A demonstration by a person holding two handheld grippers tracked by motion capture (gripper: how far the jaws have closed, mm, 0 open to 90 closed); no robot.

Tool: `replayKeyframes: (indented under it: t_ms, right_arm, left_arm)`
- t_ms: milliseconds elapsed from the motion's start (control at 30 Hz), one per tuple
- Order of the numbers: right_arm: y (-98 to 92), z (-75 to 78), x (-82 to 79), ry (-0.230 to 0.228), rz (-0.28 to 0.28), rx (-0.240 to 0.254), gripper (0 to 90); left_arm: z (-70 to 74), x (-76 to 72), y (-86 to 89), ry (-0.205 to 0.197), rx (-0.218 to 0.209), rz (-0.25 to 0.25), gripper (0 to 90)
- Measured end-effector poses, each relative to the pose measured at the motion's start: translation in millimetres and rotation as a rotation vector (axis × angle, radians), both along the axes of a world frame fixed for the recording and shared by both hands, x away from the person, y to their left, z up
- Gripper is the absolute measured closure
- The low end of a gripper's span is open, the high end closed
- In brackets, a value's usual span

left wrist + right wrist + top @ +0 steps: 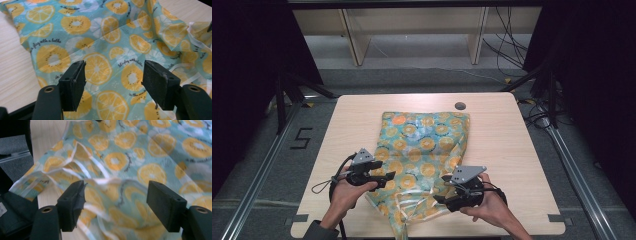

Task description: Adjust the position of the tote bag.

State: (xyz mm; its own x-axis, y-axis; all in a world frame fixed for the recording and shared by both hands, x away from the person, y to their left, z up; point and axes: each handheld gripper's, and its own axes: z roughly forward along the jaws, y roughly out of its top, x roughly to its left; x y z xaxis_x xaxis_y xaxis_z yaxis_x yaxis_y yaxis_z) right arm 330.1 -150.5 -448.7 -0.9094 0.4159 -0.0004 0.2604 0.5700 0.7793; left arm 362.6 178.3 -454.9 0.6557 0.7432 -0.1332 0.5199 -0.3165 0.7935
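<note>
Presently, one turquoise cloth printed with orange citrus slices and edged in pale trim (424,150) lies mid-worktop, its far part flat, its near end rumpled toward the person's edge, apparently left there to be smoothed or folded. Light wooden worktop (502,135) carries it. Left tongs (384,181) hang over the cloth's left border, jaws parted, nothing pinched. Right tongs (441,199) hang above the crumpled near corner, jaws wide, cloth beneath, not clamped. Both seem poised for a fresh grip.

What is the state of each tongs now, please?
Left tongs: open, holding nothing, above the fruit-print cloth.
Right tongs: open, holding nothing, over the cloth's crumpled edge.
</note>
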Motion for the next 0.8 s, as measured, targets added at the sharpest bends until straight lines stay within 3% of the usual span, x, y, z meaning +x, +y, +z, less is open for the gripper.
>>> replayKeyframes:
  t_ms: [100,233,300,367,400,500,567,633,667,700,733,800]
  right_arm:
    - [10.2,1.6,1.9,-0.001,0.026,0.009,29.5]
    - [24.9,1.5,3.2,-0.001,0.076,0.009,27.3]
    - [31.5,0.1,3.1,0.002,0.122,-0.003,26.7]
    - [37.8,-3.1,2.1,0.007,0.159,-0.006,27.2]
    - [39.8,-4.2,1.6,0.009,0.175,-0.008,28.1]
    - [45.0,-9.1,-2.9,0.024,0.212,-0.029,33.9]
    - [48.8,-14.3,-4.3,0.009,0.225,-0.069,48.2]
    - [49.5,-18.2,-3.5,-0.015,0.267,-0.104,64.8]
    - [47.6,-18.9,-2.7,-0.031,0.265,-0.147,73.9]
    - [47.2,-19.9,-2.0,-0.031,0.261,-0.155,80.7]
    - [45.5,-19.7,-0.1,-0.031,0.265,-0.157,85.8]
    - [40.9,-17.0,4.2,-0.037,0.258,-0.138,90.0]
  left_arm:
    - [-1.7,2.6,9.6,0.008,0.009,0.024,33.8]
    - [-4.6,4.0,18.9,0.018,-0.043,0.079,33.3]
    - [-4.3,4.5,24.1,0.016,-0.022,0.079,33.2]
    - [-4.8,4.1,25.1,0.013,-0.050,0.104,33.1]
    - [-4.1,4.4,27.8,0.016,-0.034,0.091,33.1]
    - [-4.7,5.1,29.2,0.021,-0.046,0.113,33.1]
    - [-4.5,5.5,32.7,0.019,-0.022,0.089,32.8]
    - [-4.1,6.1,32.8,0.018,-0.025,0.091,32.8]
    - [-4.4,6.1,31.6,0.018,-0.045,0.110,32.7]
    - [-4.2,6.3,33.2,0.019,-0.035,0.107,32.5]
    - [-4.6,6.1,33.1,0.016,-0.051,0.114,32.2]
    - [-4.1,6.7,33.4,0.023,-0.055,0.117,32.2]
